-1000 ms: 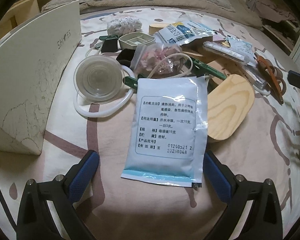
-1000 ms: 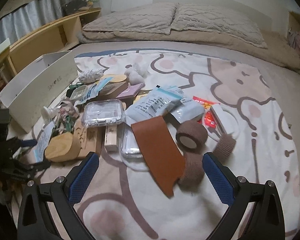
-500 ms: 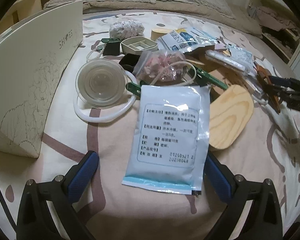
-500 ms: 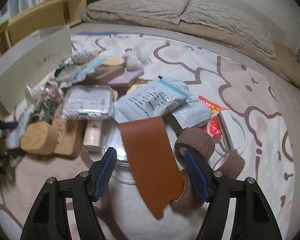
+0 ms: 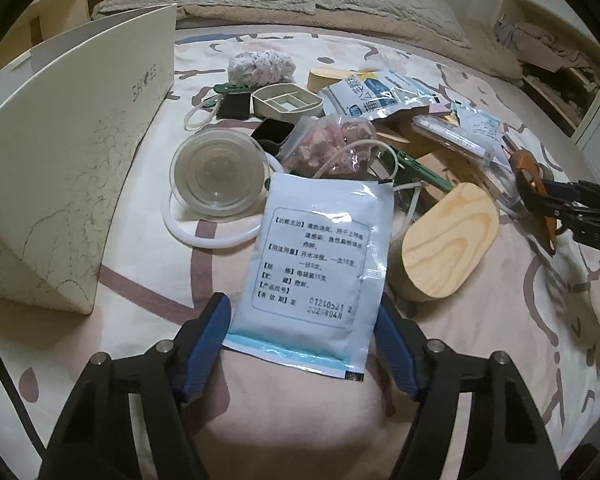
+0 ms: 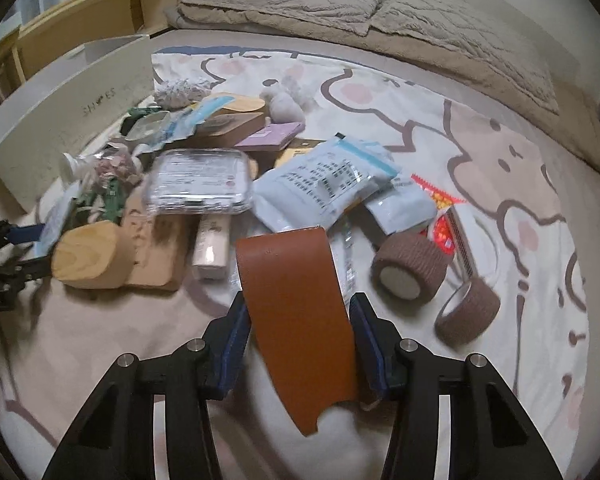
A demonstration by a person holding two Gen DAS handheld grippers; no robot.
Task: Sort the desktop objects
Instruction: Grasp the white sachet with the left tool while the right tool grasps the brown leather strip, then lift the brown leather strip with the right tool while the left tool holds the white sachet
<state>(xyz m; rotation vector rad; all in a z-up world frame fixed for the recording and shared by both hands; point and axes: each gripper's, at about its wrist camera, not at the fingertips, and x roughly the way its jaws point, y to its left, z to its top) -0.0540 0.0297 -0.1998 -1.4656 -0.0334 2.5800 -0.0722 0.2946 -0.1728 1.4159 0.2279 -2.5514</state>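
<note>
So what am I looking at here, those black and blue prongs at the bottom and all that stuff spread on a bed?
No robot here: a person carries a hand-held gripper in each hand, each with a fisheye camera looking along its blue-padded fingers. The left hand-held gripper is closing around a pale blue medicine sachet. The right hand-held gripper is closing around a brown leather piece. Whether either's pads press yet, I cannot tell. Everything lies on a cartoon-print blanket: a wooden lid, a clear round container, brown bandage rolls and a white shoe box at the left.
</note>
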